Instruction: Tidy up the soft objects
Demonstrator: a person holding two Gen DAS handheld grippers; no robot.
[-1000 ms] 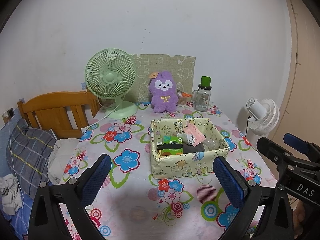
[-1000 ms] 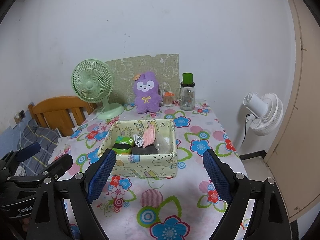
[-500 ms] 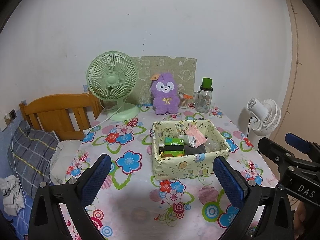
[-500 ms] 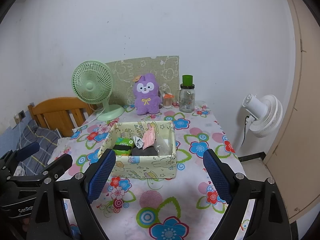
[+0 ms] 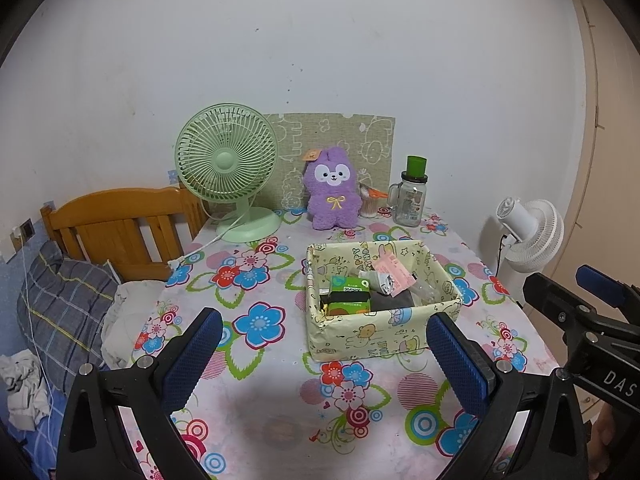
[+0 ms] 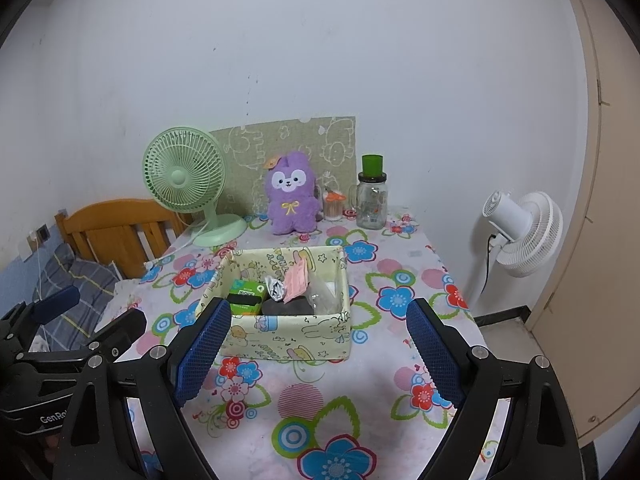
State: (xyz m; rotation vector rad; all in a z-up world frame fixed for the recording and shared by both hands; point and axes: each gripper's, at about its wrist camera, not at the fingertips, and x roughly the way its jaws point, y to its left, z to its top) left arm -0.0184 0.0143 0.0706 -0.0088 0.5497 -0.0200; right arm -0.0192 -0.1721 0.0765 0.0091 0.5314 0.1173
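Table (image 5: 280,420): purple plush (image 5: 331,193) beyond both wide-spread hand-held grippers.

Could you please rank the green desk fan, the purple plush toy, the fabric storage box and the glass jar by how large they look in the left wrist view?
1. fabric storage box, though it is nearest the camera
2. green desk fan
3. purple plush toy
4. glass jar
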